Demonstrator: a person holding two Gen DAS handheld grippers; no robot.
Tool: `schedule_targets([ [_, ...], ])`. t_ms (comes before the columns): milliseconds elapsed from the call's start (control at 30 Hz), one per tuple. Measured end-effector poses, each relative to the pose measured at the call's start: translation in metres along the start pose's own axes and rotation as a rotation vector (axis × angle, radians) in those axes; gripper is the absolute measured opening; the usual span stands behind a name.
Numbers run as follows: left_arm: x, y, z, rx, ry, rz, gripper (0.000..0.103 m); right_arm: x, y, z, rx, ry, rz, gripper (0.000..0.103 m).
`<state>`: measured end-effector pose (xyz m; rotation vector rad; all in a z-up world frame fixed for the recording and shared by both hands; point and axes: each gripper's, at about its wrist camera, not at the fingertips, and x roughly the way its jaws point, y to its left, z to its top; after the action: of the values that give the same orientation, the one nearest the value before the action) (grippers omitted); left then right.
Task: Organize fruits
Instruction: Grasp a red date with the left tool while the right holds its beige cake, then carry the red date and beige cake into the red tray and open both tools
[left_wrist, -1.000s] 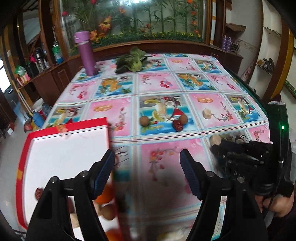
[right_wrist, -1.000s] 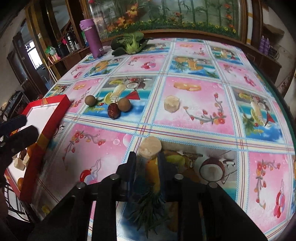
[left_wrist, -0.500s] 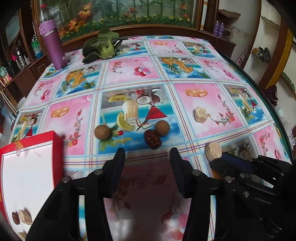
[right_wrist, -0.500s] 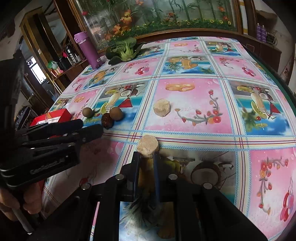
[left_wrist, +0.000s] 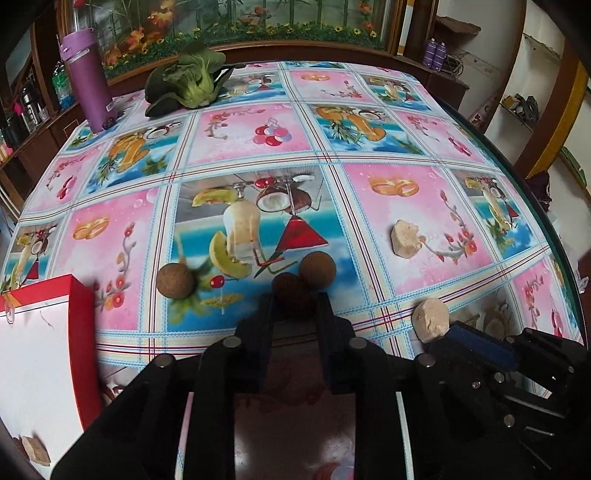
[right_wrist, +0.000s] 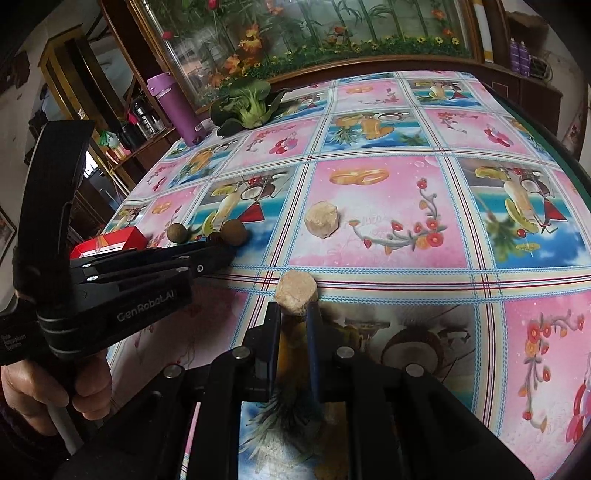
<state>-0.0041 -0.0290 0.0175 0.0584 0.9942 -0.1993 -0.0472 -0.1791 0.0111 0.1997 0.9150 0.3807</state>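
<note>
Gripping red date (left_wrist: 291, 291) lengthwise, left gripper (left_wrist: 295, 299), long axis pointing away.

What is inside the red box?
In the left view, the red box shows a white bottom with one tan chunk near its front corner. The rest of the inside runs out of view or is hidden by the left gripper.

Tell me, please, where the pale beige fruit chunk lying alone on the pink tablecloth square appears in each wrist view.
Left wrist view: the pale beige fruit chunk lies right of centre, on a pink square.
Right wrist view: the same chunk lies just above centre, beyond the right gripper.
Shared landmark: the tall purple bottle at the table's far left.
</note>
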Motion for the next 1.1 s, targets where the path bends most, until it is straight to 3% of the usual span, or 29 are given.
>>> schedule_targets([
  [267, -0.031, 0.002, -0.012, -0.008, -0.042, -0.01, 0.023, 0.0, -0.001, 0.0, 0.004, -0.004, -0.008, 0.01],
  [433, -0.054, 0.004, -0.03, -0.004, -0.062, -0.005, 0.023, 0.0, 0.006, 0.0, -0.034, -0.007, -0.097, 0.012],
  [500, -0.059, 0.006, -0.039, -0.003, -0.064, -0.003, 0.023, 0.0, 0.01, -0.001, -0.057, -0.005, -0.119, 0.022],
  [567, -0.063, 0.009, -0.045, -0.014, -0.06, -0.001, 0.023, 0.002, 0.015, 0.001, -0.082, -0.001, -0.135, 0.049],
  [633, -0.068, 0.014, -0.052, -0.03, -0.06, -0.005, 0.023, 0.003, 0.02, 0.003, -0.104, -0.008, -0.151, 0.058],
  [767, -0.08, 0.022, -0.063, -0.046, -0.074, 0.002, 0.023, 0.008, 0.024, 0.011, -0.106, -0.021, -0.174, 0.054],
  [800, -0.085, 0.026, -0.066, -0.055, -0.083, 0.003, 0.023, 0.012, 0.023, 0.013, -0.099, -0.013, -0.189, 0.049],
  [833, -0.088, 0.03, -0.068, -0.063, -0.09, 0.006, 0.023, 0.017, 0.021, 0.014, -0.09, 0.011, -0.204, 0.033],
  [867, -0.093, 0.035, -0.071, -0.075, -0.097, 0.012, 0.023, 0.016, 0.022, 0.013, -0.092, -0.001, -0.219, 0.025],
  [900, -0.096, 0.039, -0.073, -0.083, -0.101, 0.015, 0.023, 0.016, 0.022, 0.013, -0.089, 0.006, -0.222, 0.022],
  [1000, -0.11, 0.054, -0.08, -0.108, -0.131, 0.038, 0.023, 0.012, 0.022, 0.011, -0.066, 0.012, -0.229, 0.022],
  [1100, -0.124, 0.068, -0.087, -0.132, -0.163, 0.062, 0.023, 0.006, 0.031, 0.006, -0.05, 0.017, -0.179, 0.022],
])
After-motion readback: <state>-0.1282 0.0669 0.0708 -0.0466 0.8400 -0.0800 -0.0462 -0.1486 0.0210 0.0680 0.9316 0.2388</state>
